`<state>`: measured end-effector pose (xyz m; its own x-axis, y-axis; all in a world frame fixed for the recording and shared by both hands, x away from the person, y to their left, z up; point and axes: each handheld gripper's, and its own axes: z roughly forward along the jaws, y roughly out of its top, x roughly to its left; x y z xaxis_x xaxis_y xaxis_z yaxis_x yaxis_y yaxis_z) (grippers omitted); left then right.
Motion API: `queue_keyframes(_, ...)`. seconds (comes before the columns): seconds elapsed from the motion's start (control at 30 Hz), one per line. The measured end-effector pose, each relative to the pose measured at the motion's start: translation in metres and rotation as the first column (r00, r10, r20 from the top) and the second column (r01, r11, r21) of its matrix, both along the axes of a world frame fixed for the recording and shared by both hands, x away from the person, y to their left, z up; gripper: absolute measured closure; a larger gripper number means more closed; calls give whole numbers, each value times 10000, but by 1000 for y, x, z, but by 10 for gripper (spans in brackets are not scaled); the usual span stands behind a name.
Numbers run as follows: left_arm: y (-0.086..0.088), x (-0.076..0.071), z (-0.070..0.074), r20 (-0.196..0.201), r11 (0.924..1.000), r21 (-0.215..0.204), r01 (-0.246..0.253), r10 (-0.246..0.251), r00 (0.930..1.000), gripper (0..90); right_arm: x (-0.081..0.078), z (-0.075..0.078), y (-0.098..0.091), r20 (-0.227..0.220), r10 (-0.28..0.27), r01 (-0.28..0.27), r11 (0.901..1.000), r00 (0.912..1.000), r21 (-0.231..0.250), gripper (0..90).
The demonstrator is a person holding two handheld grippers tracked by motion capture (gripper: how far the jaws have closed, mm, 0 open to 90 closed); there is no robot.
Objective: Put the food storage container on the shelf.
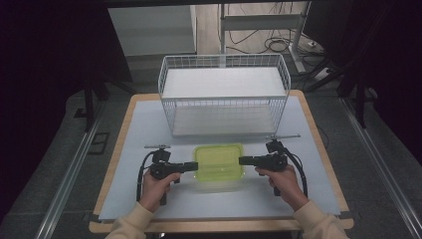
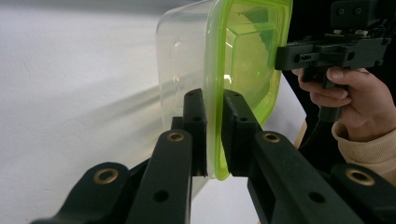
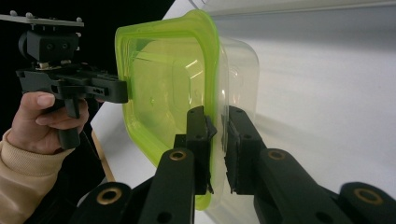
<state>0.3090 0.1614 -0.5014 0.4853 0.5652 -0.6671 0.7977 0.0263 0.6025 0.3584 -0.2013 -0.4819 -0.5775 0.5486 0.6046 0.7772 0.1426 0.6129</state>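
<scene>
Two hands at the near edge of the table [image 1: 124, 164], one gripper in each, both pointing inward toward the middle. Left hand [image 1: 158, 188] wrapped around the handle, forearm in a beige sleeve [image 1: 130, 221] coming in from the bottom edge. Left gripper [image 1: 192, 166] held about level, jaws closed on the left rim of the clear plastic container with green lid [image 1: 219, 162]; in the left gripper view, pads pressed on both sides of the green rim. Right hand [image 1: 281, 185] in a mirrored pose, fist around the handle. Right gripper [image 1: 245, 160] also level, jaws clamped on the right rim of the same container; in the right gripper view, pads tight against the lid edge and the clear wall. Container between the two grippers, near the front centre of the table, on the white mat [image 1: 144, 129] or just above it, hard to tell which. Behind it, well apart from the hands, a white wire basket [image 1: 224, 62] standing at the far side of the table. Black cables trailing back from each gripper beside the wrists.
</scene>
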Motion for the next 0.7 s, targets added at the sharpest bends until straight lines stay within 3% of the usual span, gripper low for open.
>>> queue_keyframes(0.4, 1, 0, 13, 465, 9999, 125, 76, -81, 9989, 819, -3, 11, 2, 365, -103, 99, 9999, 9993, 108, 810)
queue_keyframes(0.7, 1, 3, 18, 577, 9999, 95, 119, -124, 9983, 819, -3, 15, 1, 505, -183, 175, 9997, 9986, 177, 810)
